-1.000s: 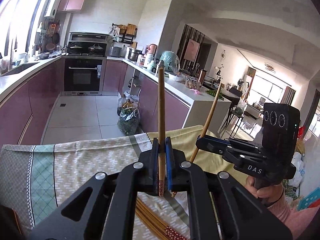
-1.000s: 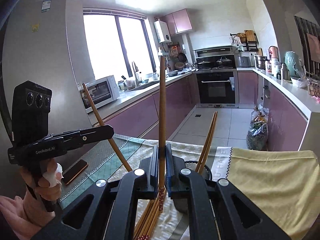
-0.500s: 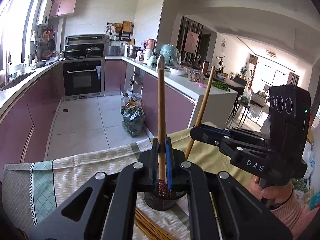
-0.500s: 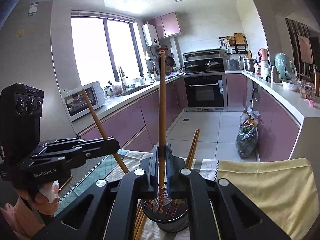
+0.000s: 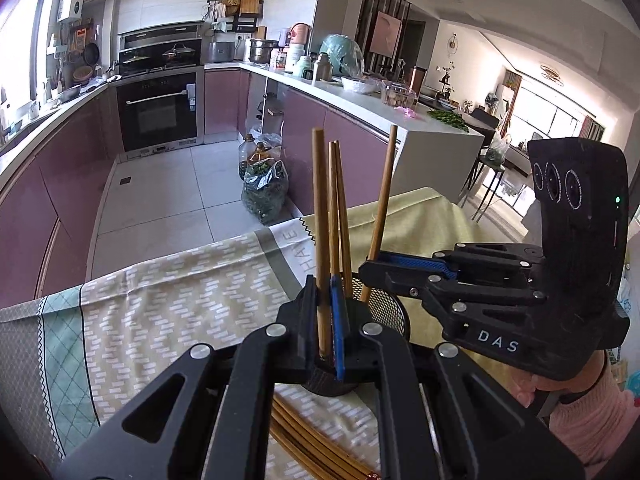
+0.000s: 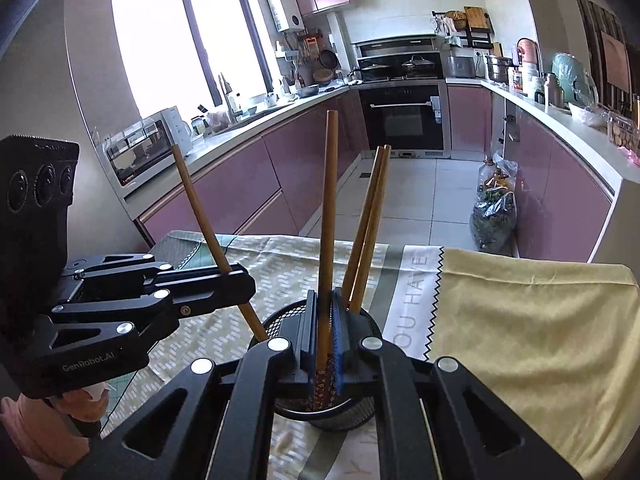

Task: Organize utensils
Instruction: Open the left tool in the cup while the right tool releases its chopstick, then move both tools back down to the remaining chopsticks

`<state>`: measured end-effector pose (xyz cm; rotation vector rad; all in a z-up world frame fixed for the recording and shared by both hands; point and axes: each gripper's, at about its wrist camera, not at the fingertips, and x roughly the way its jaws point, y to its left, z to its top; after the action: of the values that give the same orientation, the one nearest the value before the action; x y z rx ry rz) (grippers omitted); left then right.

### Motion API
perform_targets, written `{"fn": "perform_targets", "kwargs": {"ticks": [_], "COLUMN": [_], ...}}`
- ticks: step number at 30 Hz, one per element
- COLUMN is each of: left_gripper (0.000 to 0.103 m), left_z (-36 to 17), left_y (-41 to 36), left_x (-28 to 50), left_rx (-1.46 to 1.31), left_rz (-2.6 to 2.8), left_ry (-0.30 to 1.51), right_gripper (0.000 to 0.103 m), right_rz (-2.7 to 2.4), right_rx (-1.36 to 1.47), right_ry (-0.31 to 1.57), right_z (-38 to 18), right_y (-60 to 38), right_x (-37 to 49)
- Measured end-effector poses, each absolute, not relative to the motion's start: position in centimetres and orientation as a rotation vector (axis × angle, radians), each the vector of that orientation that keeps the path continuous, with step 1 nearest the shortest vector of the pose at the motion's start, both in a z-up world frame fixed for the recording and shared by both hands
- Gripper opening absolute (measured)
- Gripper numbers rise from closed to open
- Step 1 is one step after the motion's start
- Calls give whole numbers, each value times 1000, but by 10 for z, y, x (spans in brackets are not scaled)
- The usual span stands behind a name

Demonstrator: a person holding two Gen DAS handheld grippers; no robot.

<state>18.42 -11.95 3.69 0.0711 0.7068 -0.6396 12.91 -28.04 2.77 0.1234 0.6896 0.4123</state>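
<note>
The left tool is clamped on 1 wooden chopstick, which is held nearly upright between the black and blue pads. Its lower end is positioned over the black mesh utensil holder; whether the tip touches the holder's inside cannot be told. The right tool is likewise clamped on 1 chopstick, whose patterned lower end is seen inside the holder's mouth.

In the right wrist view, the chopstick gripped by the left tool is seen tilted, its top leaning away from the holder and its lower end entering the holder at the near-left rim. In the left wrist view, the right tool is seen from the side, with its chopstick leaning slightly and descending to the holder's rim.

2 further chopsticks are already stood in the holder, resting together against its far side. A bundle of loose chopsticks is laid on the counter just beside the holder's base, partly hidden under the left tool. The counter is covered by a patterned cloth and a yellow cloth. Each tool is gripped by a hand in a pink sleeve.
</note>
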Motion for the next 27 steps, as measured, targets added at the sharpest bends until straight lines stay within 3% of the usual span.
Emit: {"fn": "perform_targets", "kwargs": {"ticks": [5, 7, 10, 15, 20, 27], "left_gripper": [8, 12, 16, 33, 37, 39], "left_z": [32, 29, 27, 29, 19, -27], "left_y": [-121, -119, -113, -92, -67, -50], "left_x": [192, 193, 189, 165, 138, 110], "left_rx": [63, 55, 51, 53, 38, 45], "left_rz": [-628, -616, -594, -540, -508, -490], "left_ry": [727, 731, 719, 658, 643, 735], "right_gripper": [8, 8, 18, 25, 34, 34], "right_rz": [395, 385, 385, 436, 523, 572], "right_rx": [131, 133, 134, 117, 81, 50], "right_ry": [706, 701, 679, 629, 609, 693], "right_z": [24, 24, 27, 35, 37, 9], "right_y": [-280, -281, -283, -278, -265, -246], "right_x": [135, 136, 132, 107, 73, 53]}}
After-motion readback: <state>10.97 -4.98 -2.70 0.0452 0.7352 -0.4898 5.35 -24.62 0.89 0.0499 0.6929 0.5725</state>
